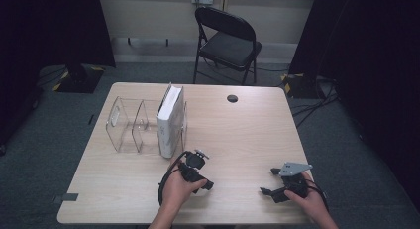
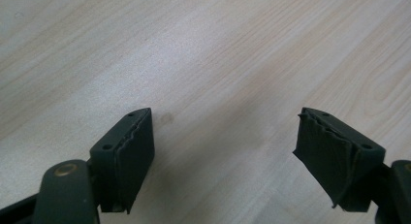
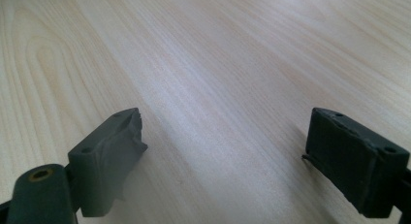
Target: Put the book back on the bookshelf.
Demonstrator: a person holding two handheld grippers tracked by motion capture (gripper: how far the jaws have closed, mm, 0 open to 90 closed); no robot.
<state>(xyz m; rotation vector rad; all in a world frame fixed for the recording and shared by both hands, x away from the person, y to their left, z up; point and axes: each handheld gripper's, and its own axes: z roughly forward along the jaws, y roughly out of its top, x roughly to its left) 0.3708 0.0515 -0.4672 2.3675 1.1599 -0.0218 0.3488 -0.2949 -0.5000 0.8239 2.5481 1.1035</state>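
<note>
A white book [image 1: 171,121] stands upright in the right end of a clear plastic rack [image 1: 124,124] on the left half of the wooden table [image 1: 247,135]. My left gripper [image 1: 200,177] is held low over the table just in front of the book. In the left gripper view my left gripper [image 2: 224,115] is open, with bare wood between its pads [image 2: 135,151]. My right gripper [image 1: 270,182] hovers near the table's front right, its jaws pointing left. Seen in the right gripper view, my right gripper [image 3: 224,115] is open over bare wood too.
A small black round cap [image 1: 232,98] sits in the tabletop toward the far edge. A black folding chair [image 1: 228,40] stands beyond the table. Dark curtains hang at both sides, and cables lie on the floor at the right.
</note>
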